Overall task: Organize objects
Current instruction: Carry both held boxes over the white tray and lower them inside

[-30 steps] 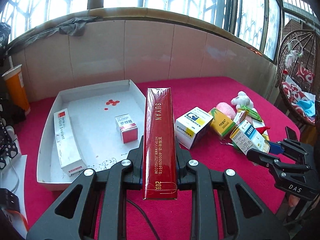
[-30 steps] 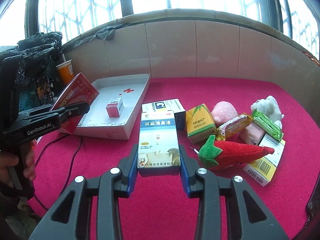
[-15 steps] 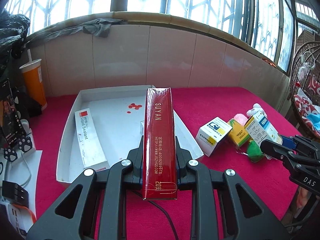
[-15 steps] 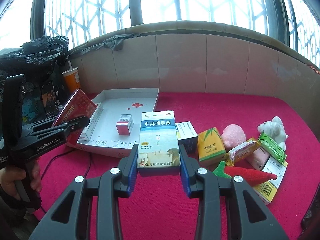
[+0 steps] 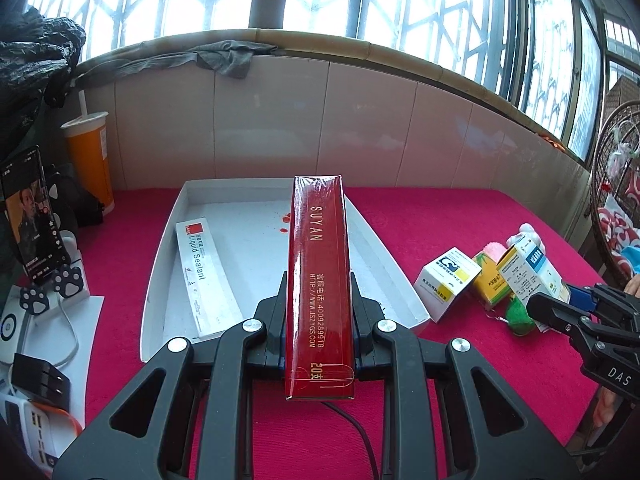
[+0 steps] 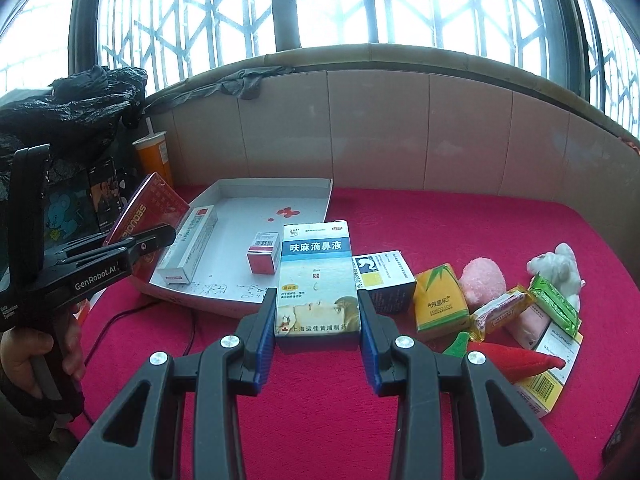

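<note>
Red and glossy, the long carton (image 5: pixel 320 280) marked SUYAN stands on its narrow edge between the left gripper (image 5: pixel 319 320) fingers, which are clamped tight against its two broad faces. It is held above the near end of the white tray (image 5: pixel 160 264), over the red cloth (image 5: pixel 460 232).

Inside that tray a long white Liquid Sealant box (image 5: pixel 202 276) lies along the left wall, and a small red-and-white box (image 6: pixel 264 258) stands near the middle; a red splotch (image 6: pixel 286 212) marks the tray floor further back.

The right gripper (image 6: pixel 318 316) has its blue pads pressed on the sides of a blue-and-white nasal drops box (image 6: pixel 316 280), held flat with its printed face up, just in front of the tray's near right corner.

To the right, on the cloth, sit a white-and-yellow box (image 6: pixel 382 276), a yellow tissue pack (image 6: pixel 440 302), a pink plush (image 6: pixel 482 284), a white plush (image 6: pixel 556 268), a green packet (image 6: pixel 554 308) and a red chilli toy (image 6: pixel 516 362), all close together; whether they touch is hard to tell.

An orange cup (image 5: pixel 90 160) with a straw stands by the tiled wall, left of the tray, and a phone (image 5: pixel 30 216) leans nearer the left edge.
</note>
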Demonstrator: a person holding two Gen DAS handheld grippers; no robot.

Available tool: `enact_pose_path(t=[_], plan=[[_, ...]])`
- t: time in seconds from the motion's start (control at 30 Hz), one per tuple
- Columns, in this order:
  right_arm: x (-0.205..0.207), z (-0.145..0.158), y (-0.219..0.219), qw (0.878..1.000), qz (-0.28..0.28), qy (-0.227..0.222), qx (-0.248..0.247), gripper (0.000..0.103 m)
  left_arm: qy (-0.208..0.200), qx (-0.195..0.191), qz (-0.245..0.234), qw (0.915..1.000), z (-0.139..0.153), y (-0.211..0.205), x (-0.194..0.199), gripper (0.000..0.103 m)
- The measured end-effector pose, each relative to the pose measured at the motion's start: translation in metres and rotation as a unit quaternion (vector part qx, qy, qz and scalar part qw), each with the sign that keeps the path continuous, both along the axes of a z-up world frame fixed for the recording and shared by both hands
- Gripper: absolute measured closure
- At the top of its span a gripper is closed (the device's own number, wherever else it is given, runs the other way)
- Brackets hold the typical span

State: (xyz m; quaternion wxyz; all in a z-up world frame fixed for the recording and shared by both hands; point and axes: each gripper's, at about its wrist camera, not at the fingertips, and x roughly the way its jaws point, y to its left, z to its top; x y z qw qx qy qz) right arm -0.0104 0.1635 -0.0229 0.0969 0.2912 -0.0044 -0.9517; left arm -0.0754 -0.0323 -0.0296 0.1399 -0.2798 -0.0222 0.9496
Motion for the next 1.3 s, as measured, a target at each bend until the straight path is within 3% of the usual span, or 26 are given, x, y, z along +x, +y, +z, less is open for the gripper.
enact_pose_path(t=[0.57,1.0,1.3], plan=[[-0.001,0.002,-0.034,0.999,0.037,0.005,0.001,0.066,0.009,-0.001,0.015,0.9998,0.006,-0.009,0.001,0.082],[-0.047,0.063,-0.017,0.999,0.026,0.046,0.008,0.066,0.038,-0.02,0.025,0.9988,0.034,-0.026,-0.013,0.082],[-0.078,0.076,-0.036,0.998,0.043,0.042,0.023,0.066,0.029,-0.016,0.036,0.9988,0.046,-0.049,-0.042,0.082]])
